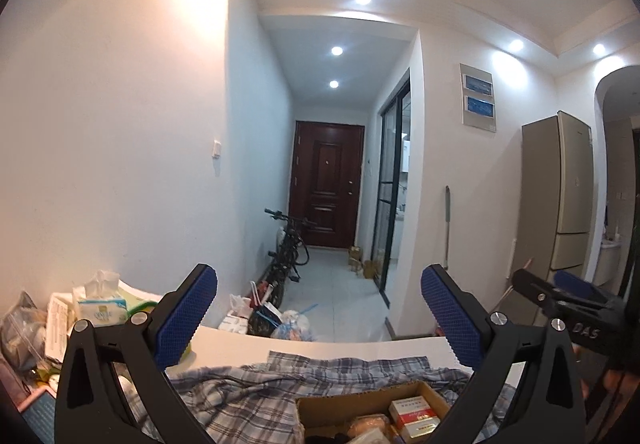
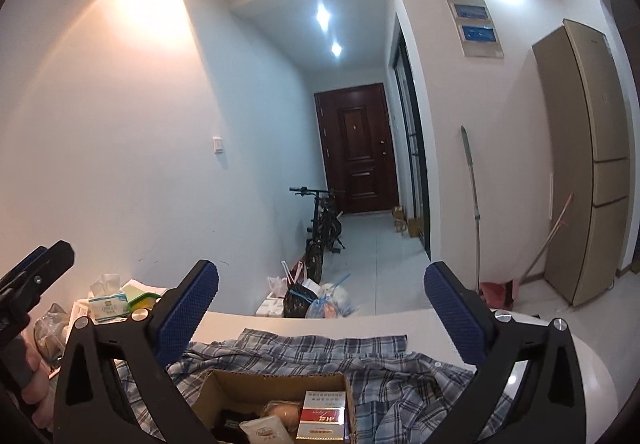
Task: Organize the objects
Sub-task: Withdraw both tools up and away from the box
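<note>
A brown cardboard box sits on a blue plaid shirt on the white table. Inside lie a red and white carton, a tan rounded item and a white packet. My right gripper hangs above the box, open wide, with nothing between its blue pads. My left gripper is also open and empty, raised over the same cardboard box and plaid shirt; the red and white carton shows there too. Each gripper appears at the edge of the other's view.
A tissue pack, a yellow-green item and bagged clutter crowd the table's left end. Beyond the table's far edge lie bags on the floor, a bicycle, a dark door and a fridge.
</note>
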`<action>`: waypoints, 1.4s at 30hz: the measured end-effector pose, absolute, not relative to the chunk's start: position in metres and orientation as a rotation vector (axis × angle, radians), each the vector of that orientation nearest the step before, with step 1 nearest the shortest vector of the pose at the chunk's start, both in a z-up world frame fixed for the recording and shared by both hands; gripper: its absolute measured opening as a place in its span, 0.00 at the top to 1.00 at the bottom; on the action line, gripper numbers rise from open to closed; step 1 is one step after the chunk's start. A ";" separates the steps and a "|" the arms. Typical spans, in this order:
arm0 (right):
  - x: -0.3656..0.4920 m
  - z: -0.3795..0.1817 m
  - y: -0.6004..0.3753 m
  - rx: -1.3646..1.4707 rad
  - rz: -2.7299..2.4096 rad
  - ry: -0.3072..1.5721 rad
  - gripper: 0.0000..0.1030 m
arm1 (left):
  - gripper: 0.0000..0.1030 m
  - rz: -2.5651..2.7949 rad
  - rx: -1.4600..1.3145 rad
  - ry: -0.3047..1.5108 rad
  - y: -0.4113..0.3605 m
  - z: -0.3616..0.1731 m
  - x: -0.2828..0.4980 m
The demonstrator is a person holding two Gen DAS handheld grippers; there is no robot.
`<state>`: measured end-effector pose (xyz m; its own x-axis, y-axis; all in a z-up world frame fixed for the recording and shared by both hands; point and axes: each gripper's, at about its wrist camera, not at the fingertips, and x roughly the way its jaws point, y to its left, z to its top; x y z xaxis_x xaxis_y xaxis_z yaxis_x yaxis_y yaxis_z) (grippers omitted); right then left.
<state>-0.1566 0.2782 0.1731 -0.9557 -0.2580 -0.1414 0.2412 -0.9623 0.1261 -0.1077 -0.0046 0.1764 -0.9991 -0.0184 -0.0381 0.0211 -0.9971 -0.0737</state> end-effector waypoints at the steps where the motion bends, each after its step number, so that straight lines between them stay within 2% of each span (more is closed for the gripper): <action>1: -0.155 0.175 0.277 0.222 -2.863 -0.148 0.00 | 0.00 -3.111 0.041 0.077 -0.002 0.178 -0.106; 3: -0.152 0.178 0.276 0.206 -2.853 -0.134 0.00 | 0.00 -3.110 0.019 0.037 0.001 0.180 -0.102; 9: -0.137 0.185 0.274 0.104 -2.876 -0.107 0.00 | 0.00 -3.161 -0.009 0.117 -0.006 0.188 -0.084; 14: -0.123 0.205 0.278 0.133 -2.759 -0.203 0.00 | 0.00 -3.124 -0.044 0.115 -0.004 0.200 -0.074; 19: -0.099 0.212 0.287 0.079 -2.816 -0.148 0.00 | 0.00 -3.102 -0.106 0.127 0.000 0.210 -0.055; 25: -0.073 0.210 0.291 0.072 -2.857 -0.093 0.00 | 0.00 -3.141 -0.159 -0.004 0.010 0.204 -0.021; 35: -0.012 0.209 0.292 -0.028 -2.826 -0.144 0.00 | 0.00 -3.119 -0.171 0.000 -0.005 0.192 0.037; 39: 0.012 0.190 0.290 -0.035 -2.812 -0.185 0.00 | 0.00 -3.144 -0.153 -0.068 -0.005 0.178 0.052; 42: 0.023 0.169 0.286 -0.013 -2.827 -0.194 0.00 | 0.00 -3.144 -0.157 -0.032 -0.011 0.159 0.063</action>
<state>0.0235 0.2859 0.1693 -0.9529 -0.3019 0.0295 0.3031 -0.9437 0.1323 0.0630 -0.0108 0.1589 -0.9950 0.0077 0.0996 -0.0057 -0.9998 0.0208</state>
